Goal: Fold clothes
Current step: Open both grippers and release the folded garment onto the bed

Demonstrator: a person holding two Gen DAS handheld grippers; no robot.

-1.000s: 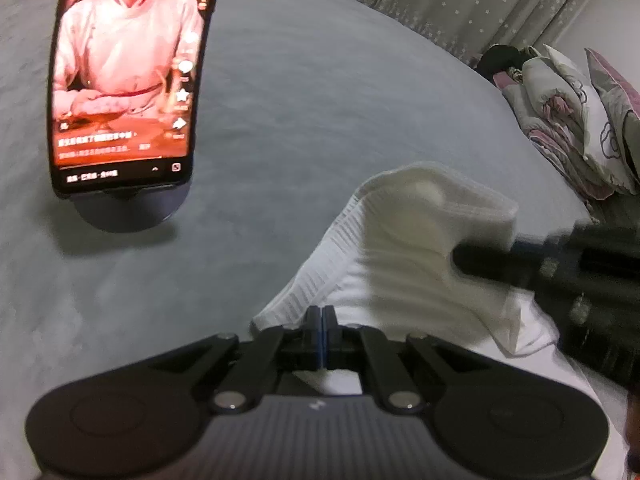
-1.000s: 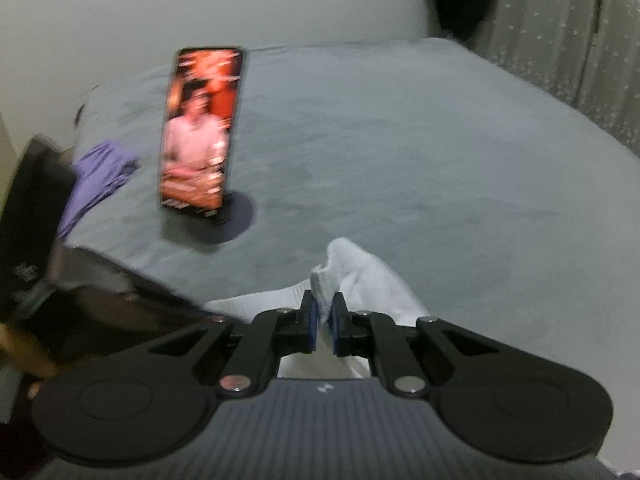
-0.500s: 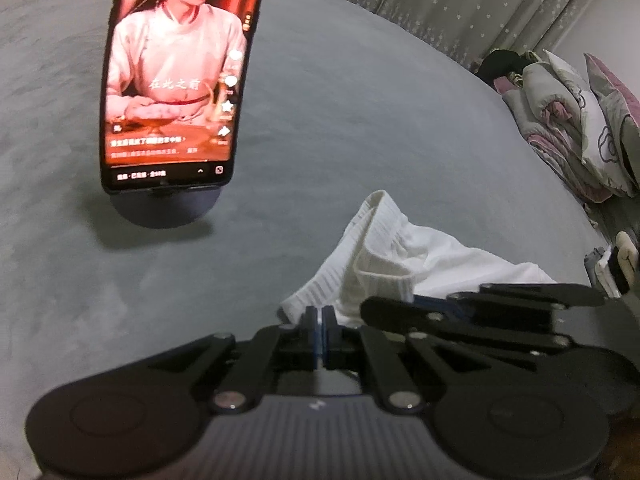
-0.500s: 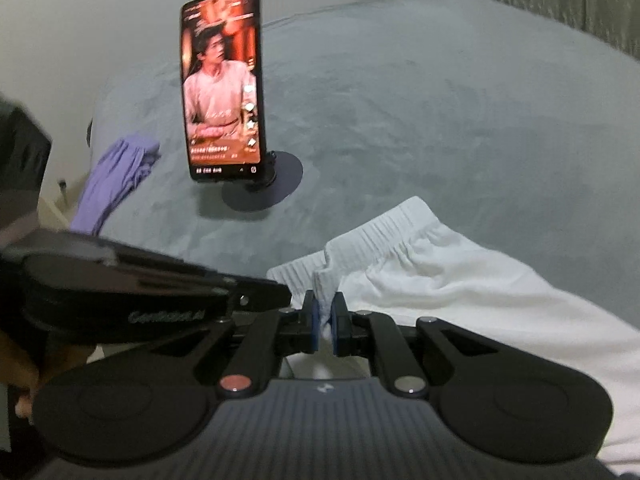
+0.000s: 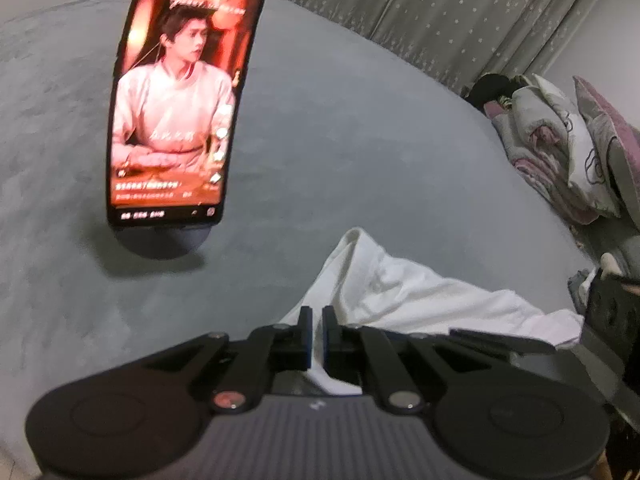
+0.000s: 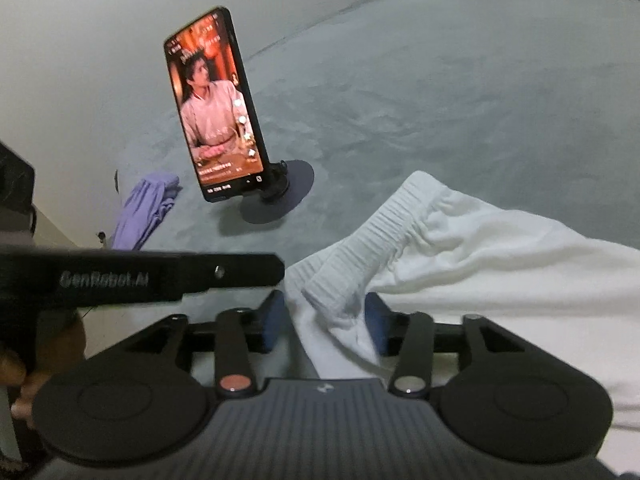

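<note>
White shorts lie on the grey bed cover, with the stretchy ribbed waistband bunched up at the near end.

The left gripper is pinched tight on a fold of the white cloth. The cloth goes right between its two blue pads and comes out below them. From that pinch the cloth runs up to a little peak and then spreads away to the right.

The right gripper has its jaws opening. A lump of the waistband sits in the gap between them (the cloth is between the pads, but they are not pressing on it). The blue pads stand apart on each side of the lump.

In the right wrist view, one black finger of the left gripper reaches in from the left, just beside the edge of the shorts. A bit of a hand shows at the far left edge.

A phone stands up on a round dark stand on the bed, well apart from the shorts. Its screen is lit and shows a video.

A purple cloth lies at the edge of the bed, near the phone. Pillows with a pink and grey pattern are piled at the far right side, and grey curtains hang behind the bed.
</note>
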